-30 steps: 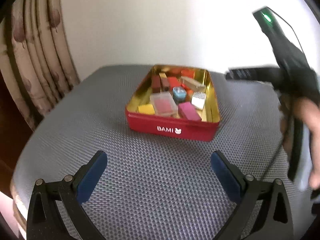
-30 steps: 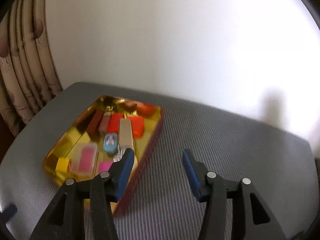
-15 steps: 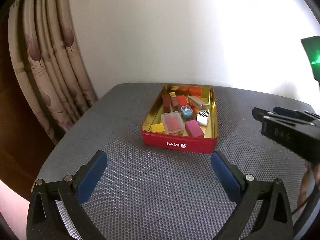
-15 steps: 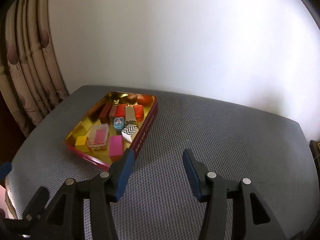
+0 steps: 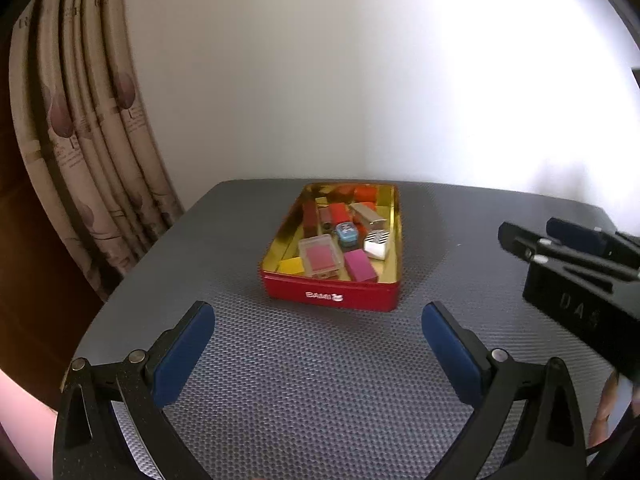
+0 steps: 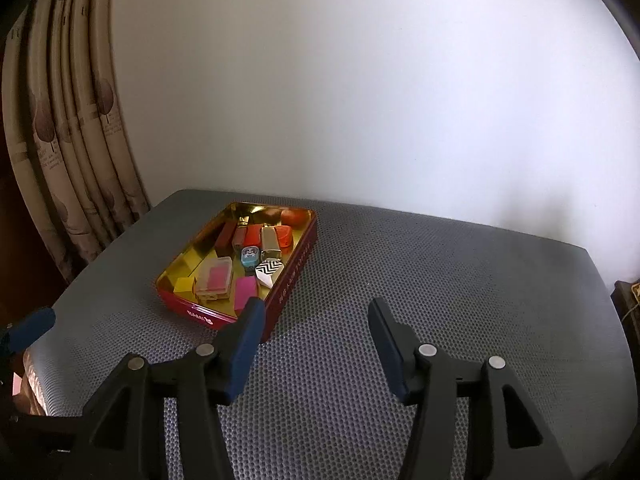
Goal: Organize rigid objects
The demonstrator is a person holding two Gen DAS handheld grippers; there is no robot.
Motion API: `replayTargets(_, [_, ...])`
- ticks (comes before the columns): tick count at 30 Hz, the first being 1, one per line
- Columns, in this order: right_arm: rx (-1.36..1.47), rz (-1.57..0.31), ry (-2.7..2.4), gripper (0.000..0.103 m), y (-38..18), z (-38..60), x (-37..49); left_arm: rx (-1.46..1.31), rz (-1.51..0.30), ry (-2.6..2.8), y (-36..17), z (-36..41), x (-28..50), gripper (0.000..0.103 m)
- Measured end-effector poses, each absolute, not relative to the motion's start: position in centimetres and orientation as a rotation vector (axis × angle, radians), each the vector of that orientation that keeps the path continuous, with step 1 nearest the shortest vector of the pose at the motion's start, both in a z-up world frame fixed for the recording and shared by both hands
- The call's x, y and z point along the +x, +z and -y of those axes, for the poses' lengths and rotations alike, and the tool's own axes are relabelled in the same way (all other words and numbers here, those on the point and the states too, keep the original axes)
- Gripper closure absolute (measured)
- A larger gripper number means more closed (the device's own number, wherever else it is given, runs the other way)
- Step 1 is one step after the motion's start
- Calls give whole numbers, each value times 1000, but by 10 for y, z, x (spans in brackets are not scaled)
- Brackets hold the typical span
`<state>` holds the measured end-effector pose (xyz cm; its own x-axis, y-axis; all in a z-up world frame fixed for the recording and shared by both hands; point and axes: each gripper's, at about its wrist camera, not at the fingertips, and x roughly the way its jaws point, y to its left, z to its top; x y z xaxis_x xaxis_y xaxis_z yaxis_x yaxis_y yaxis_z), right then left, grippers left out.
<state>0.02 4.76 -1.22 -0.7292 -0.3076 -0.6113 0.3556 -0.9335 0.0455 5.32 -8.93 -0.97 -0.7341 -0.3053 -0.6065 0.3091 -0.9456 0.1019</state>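
Observation:
A red tin (image 5: 330, 294) with a gold inside stands on the grey mesh surface (image 5: 304, 392); it also shows in the right wrist view (image 6: 292, 276). It holds several small blocks: a pink block (image 5: 360, 266), a clear box with a pink insert (image 5: 320, 258), a yellow block (image 5: 291, 267), a zigzag-patterned piece (image 6: 269, 269), a blue piece (image 6: 250, 257). My left gripper (image 5: 318, 340) is open and empty, in front of the tin. My right gripper (image 6: 316, 340) is open and empty, to the right of the tin, and shows at the right edge of the left wrist view (image 5: 568, 240).
A patterned curtain (image 5: 88, 128) hangs at the left. A white wall (image 6: 360, 100) stands behind the grey surface. The surface ends in rounded edges at left and right. A dark object (image 6: 628, 304) sits past the right edge.
Both grippers have pulled back from the tin, which now looks smaller and farther. The right gripper has come lower at the right of the left wrist view. Both stay open.

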Motion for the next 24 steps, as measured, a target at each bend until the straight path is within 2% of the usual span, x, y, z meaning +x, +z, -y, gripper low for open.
replayTargets(3, [912,-99,-2632,47,-14,-53,3,907,-24,-2662,-8,84,53,0])
replayTargets(7, [921,-89,-2632,47,-16,-60,6,886,109,-2544,-11,68,49,0])
replayTargets(16, [932,-84,-2625,47,-19,-67,6,915,-55,-2640,-16,70,49,0])
replayTargets(24, [928,-77,-2629,46,-22,-67,8,886,-17,-2632,-16,70,47,0])
